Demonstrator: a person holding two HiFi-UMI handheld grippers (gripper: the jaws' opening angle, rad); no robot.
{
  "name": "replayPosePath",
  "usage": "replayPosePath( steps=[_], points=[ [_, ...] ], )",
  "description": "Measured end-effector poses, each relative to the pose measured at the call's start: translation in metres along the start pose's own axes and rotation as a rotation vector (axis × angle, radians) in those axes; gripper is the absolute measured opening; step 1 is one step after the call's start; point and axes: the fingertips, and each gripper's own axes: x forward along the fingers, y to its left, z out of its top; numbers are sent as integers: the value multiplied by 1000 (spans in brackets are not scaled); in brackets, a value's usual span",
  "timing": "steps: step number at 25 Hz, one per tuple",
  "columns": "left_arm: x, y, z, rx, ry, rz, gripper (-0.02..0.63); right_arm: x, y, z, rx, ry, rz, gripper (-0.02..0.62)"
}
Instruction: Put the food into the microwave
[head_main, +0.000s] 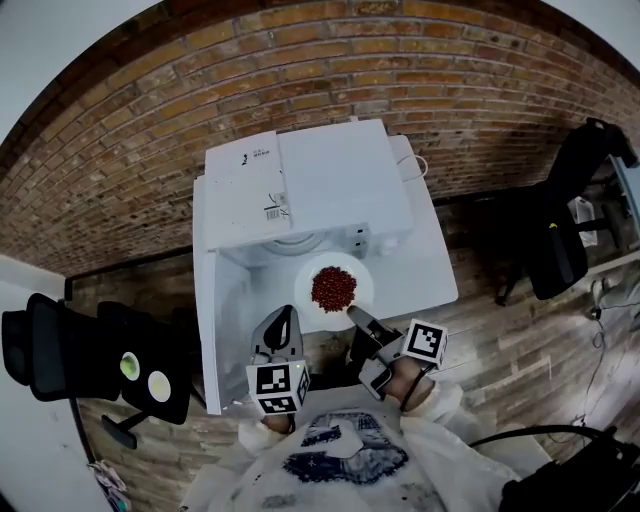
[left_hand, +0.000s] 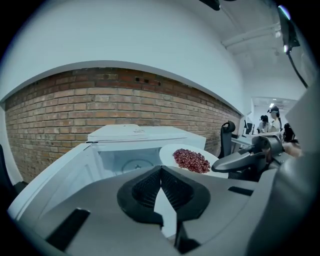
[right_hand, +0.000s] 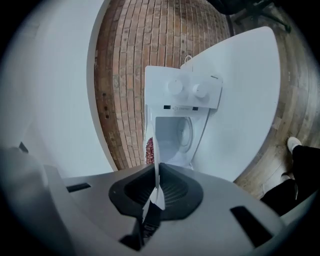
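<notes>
A white plate (head_main: 306, 274) heaped with red beans (head_main: 334, 288) hangs just in front of the white microwave (head_main: 320, 180). The microwave's door (head_main: 215, 330) is swung open to the left, and its cavity with the glass turntable (head_main: 300, 243) shows. My right gripper (head_main: 355, 315) is shut on the plate's near rim. In the right gripper view the plate (right_hand: 156, 165) runs edge-on between the jaws, with the beans (right_hand: 149, 150) beyond. My left gripper (head_main: 283, 322) is shut on nothing, beside the open door and left of the plate (left_hand: 172, 150).
The microwave stands on a white table (head_main: 430, 270) against a brick wall (head_main: 120, 130). Black office chairs stand at the left (head_main: 90, 360) and the right (head_main: 565, 240) on the wooden floor. People are far off in the left gripper view (left_hand: 267, 122).
</notes>
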Motion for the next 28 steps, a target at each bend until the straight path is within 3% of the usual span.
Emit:
replayPosePath(
  steps=[11, 28],
  points=[
    [5, 19, -2, -27, 11, 89, 8, 25, -6, 4, 16, 79, -14, 28],
    [37, 47, -18, -33, 16, 71, 8, 72, -40, 19, 2, 55, -113, 28]
  ],
)
